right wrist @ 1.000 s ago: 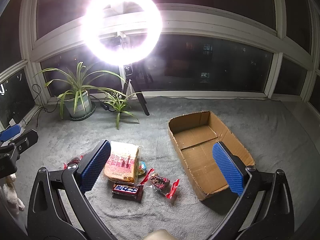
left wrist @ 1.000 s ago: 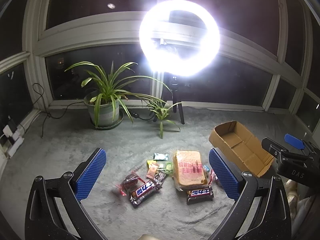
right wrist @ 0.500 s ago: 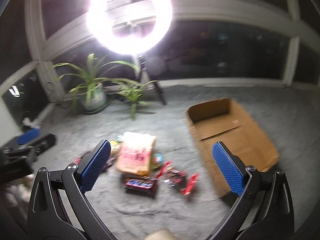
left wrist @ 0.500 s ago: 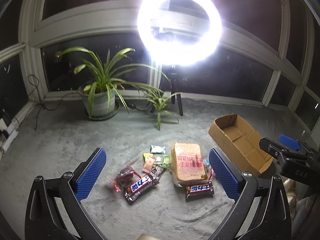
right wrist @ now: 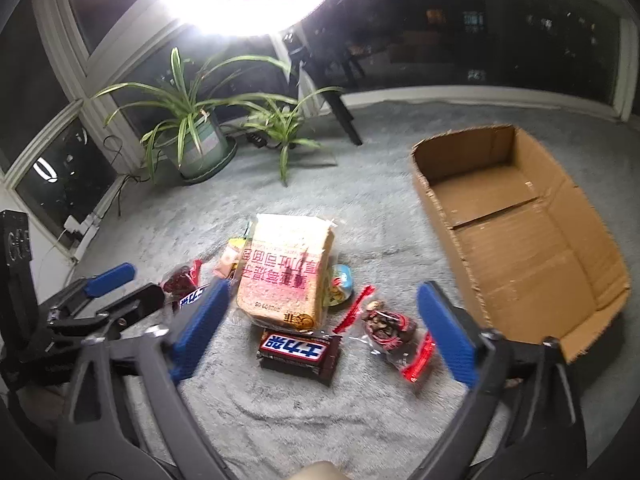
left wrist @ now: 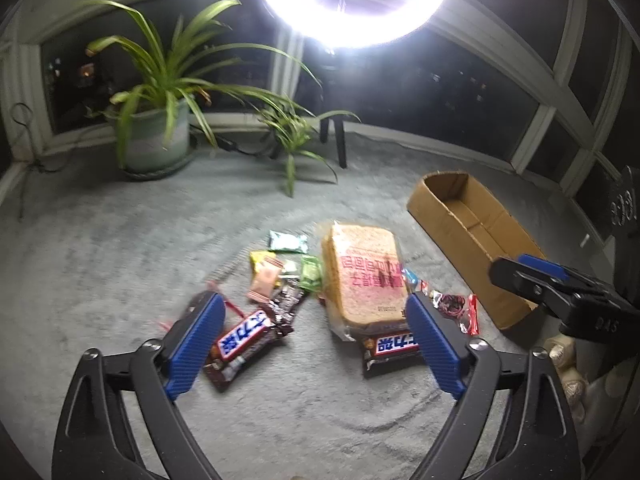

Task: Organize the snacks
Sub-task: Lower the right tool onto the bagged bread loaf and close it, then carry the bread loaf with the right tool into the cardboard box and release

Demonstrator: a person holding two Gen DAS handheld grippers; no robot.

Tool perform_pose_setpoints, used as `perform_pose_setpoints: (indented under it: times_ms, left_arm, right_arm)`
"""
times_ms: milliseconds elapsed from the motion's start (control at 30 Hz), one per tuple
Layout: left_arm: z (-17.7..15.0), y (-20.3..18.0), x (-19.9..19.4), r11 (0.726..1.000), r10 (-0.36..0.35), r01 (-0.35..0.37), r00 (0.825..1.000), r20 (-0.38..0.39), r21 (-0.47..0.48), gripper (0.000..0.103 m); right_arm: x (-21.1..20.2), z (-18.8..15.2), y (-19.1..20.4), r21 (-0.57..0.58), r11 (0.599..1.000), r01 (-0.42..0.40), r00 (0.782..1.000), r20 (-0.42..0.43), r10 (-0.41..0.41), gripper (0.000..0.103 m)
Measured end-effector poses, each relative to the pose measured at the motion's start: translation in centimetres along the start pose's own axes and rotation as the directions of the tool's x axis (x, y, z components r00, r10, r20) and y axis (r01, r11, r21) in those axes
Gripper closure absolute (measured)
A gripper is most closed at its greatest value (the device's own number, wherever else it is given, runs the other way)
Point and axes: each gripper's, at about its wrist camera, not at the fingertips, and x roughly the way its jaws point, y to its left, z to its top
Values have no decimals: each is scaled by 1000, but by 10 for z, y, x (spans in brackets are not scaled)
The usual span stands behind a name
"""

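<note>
bread bag left of cardboard box, candy bar before it.

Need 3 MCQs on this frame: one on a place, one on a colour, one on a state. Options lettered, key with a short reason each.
1. Where does the cardboard box lie relative to the bread bag?
A. To its right on the carpet
B. On top of it
C. Behind the potted plant

2. What colour are the pads on the gripper fingers?
A. Red
B. Blue
C. Yellow

3. What state is the right gripper in?
A. Shut on a chocolate bar
B. Shut on the bread bag
C. Open, holding nothing

Answers:
1 A: in the right wrist view the box sits apart from the bag, to the right on the carpet.
2 B: both ribbed pads are blue.
3 C: the fingers stand wide apart above the chocolate bar, gripping nothing.
</note>
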Motion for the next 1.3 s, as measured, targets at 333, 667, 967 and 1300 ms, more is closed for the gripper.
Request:
perform_pose_setpoints:
  times_ms: [333, 667, 967, 1300]
  left_arm:
    - [4, 5, 60, 977, -202, 192, 973, -112, -91, 47]
    - [1, 4, 99, 934, -330, 297, 930, -163, -199, 64]
    - [-1, -5, 110, 921, -372, 337, 909, -186, -194, 67]
    - [0, -14, 101, 930, -357, 333, 918, -170, -155, 68]
  right_arm:
    - [61, 6, -8, 64, 987, -147, 974, -167, 156, 43]
    - [104, 10, -16, 139, 967, -212, 936, -256, 242, 52]
    - [121, 12, -12, 116, 972, -206, 928, -293, 232, 54]
    - [104, 15, -5, 84, 972, -218, 934, -270, 233, 60]
